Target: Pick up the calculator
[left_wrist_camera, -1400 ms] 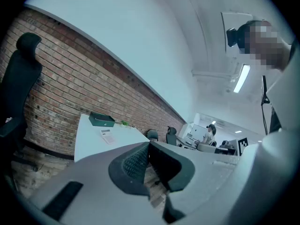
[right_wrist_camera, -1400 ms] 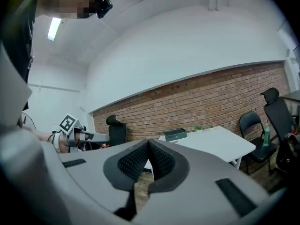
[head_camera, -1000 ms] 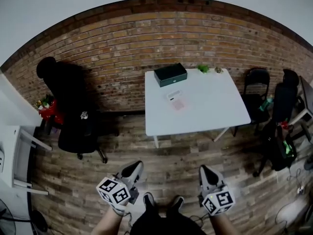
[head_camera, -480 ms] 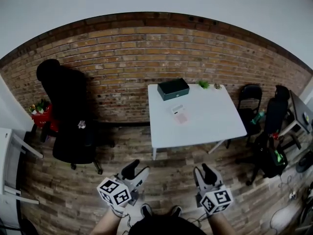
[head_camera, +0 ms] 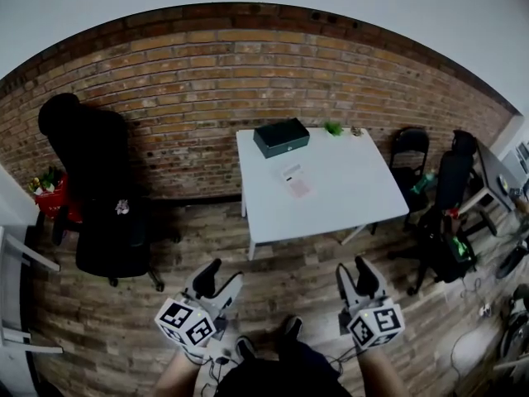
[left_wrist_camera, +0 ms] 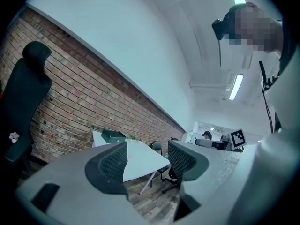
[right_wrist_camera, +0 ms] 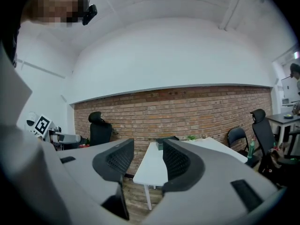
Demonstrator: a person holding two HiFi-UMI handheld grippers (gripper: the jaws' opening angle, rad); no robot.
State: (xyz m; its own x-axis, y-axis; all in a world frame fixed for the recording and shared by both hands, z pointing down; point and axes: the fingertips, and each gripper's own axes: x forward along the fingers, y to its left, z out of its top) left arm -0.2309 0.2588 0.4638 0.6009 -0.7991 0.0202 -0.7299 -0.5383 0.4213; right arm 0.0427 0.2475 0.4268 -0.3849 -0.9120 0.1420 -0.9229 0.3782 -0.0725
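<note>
The calculator (head_camera: 295, 180) is a small white and pink flat thing lying on the white table (head_camera: 331, 209) against the brick wall, in front of a dark green box (head_camera: 281, 136). Both grippers hang low in the head view, well short of the table, over the wooden floor. My left gripper (head_camera: 218, 279) and right gripper (head_camera: 356, 275) are opening their jaws, with nothing between them. In the left gripper view, the left gripper (left_wrist_camera: 147, 161) frames the table (left_wrist_camera: 143, 157) and the box (left_wrist_camera: 112, 136). In the right gripper view, the right gripper (right_wrist_camera: 143, 162) points at the table (right_wrist_camera: 151, 167).
A black office chair (head_camera: 99, 205) stands left of the table, with a red item (head_camera: 51, 195) beside it. Black chairs and bags (head_camera: 438, 197) crowd the right side. A small green plant (head_camera: 332, 128) sits at the table's back edge. A white desk edge (head_camera: 12, 255) lies far left.
Both grippers' jaws went from shut to wide apart. The grippers shifted slightly, and the whole view drifted, with the table a little left of where it was.
</note>
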